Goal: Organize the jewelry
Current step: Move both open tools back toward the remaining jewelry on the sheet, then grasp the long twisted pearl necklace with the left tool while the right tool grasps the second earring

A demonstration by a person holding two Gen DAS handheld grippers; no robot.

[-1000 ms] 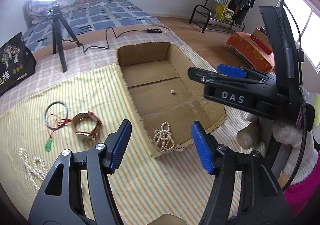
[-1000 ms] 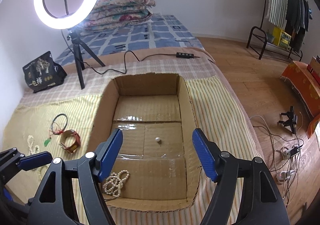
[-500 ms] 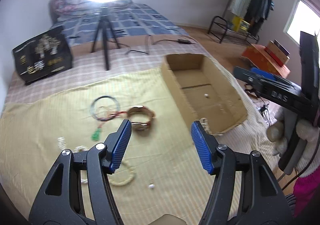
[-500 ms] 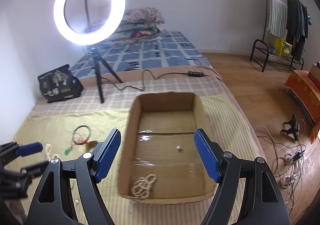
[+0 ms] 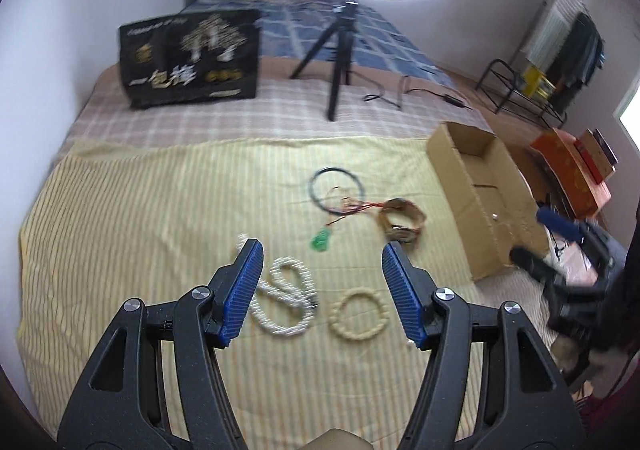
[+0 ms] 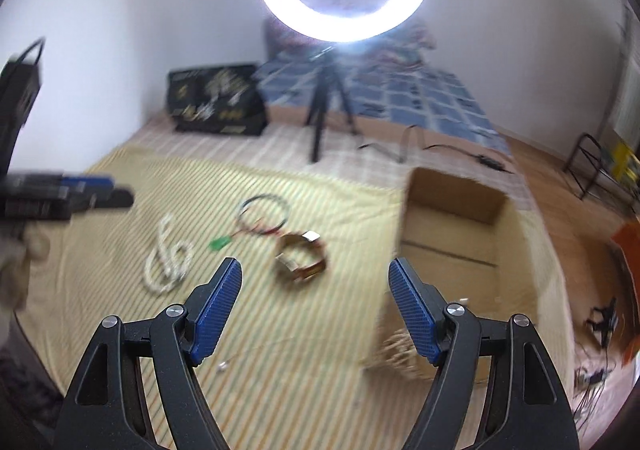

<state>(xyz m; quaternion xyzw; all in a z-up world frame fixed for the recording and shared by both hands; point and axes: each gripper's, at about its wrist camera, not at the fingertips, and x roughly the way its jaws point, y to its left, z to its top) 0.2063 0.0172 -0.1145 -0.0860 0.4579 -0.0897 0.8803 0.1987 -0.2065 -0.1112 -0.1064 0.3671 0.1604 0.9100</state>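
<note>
The left tongs (image 5: 322,290) hang wide open and empty above the yellow striped cloth (image 5: 140,217) on the bed, their blue pads framing a coiled white pearl necklace (image 5: 286,300) and, just right of it, a cream bead bracelet (image 5: 359,314). The right tongs (image 6: 315,308) are likewise spread apart and hold nothing, poised over the cloth with the wide brown bangle (image 6: 302,258) lying just beyond their tips. The cardboard box (image 5: 476,201) sits at the right edge of the cloth; a small pale bead (image 5: 495,215) rests on its floor, and in the blurred right wrist view a pale strand of beads (image 6: 400,350) seems to lie in its near corner. So the sorting looks begun but not far along: perhaps two pieces are in the box, while most remain on the cloth. Still out are the pearl necklace, the bead bracelet, the bangle, the dark cord loop (image 5: 337,189) with red thread and its green pendant (image 5: 320,242) between necklace and bangle, and a tiny loose piece (image 6: 221,366) near the right tongs. The nearest candidates for the left tongs are the necklace and the bracelet, though which is meant next cannot be told.
</note>
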